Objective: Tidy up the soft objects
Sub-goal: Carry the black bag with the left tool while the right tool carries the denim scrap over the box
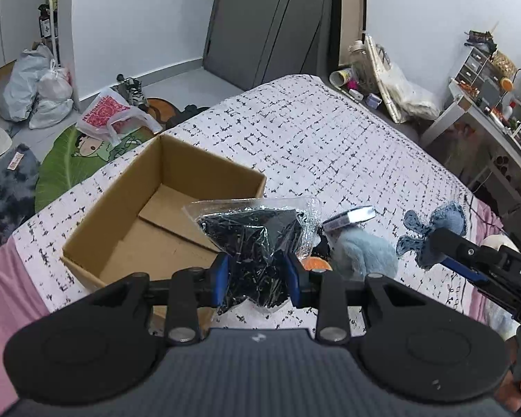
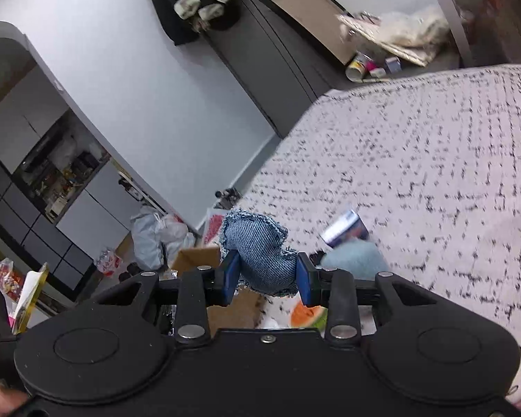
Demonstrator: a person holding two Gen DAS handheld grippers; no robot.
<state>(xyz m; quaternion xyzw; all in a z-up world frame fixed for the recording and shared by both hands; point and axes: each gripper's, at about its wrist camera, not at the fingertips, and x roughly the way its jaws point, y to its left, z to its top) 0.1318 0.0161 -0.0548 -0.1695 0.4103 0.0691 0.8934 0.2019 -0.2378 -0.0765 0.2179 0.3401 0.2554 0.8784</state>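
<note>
My left gripper (image 1: 257, 278) is shut on a clear plastic bag of black fabric (image 1: 257, 236) and holds it above the bed, just right of an open cardboard box (image 1: 128, 229). My right gripper (image 2: 268, 278) is shut on a blue denim soft toy (image 2: 260, 250), lifted off the bed; the toy also shows in the left wrist view (image 1: 434, 229). A light blue plush (image 1: 364, 250) lies on the bed beside a small blue-and-white box (image 1: 350, 219) and an orange item (image 1: 316, 264). The cardboard box also shows in the right wrist view (image 2: 198, 257).
The bed (image 1: 330, 139) has a white cover with black marks and a pink edge. Plastic bags (image 1: 38, 90), a green leaf rug (image 1: 76, 153) and clutter lie on the floor to the left. A desk with shelves (image 1: 496, 111) stands to the right.
</note>
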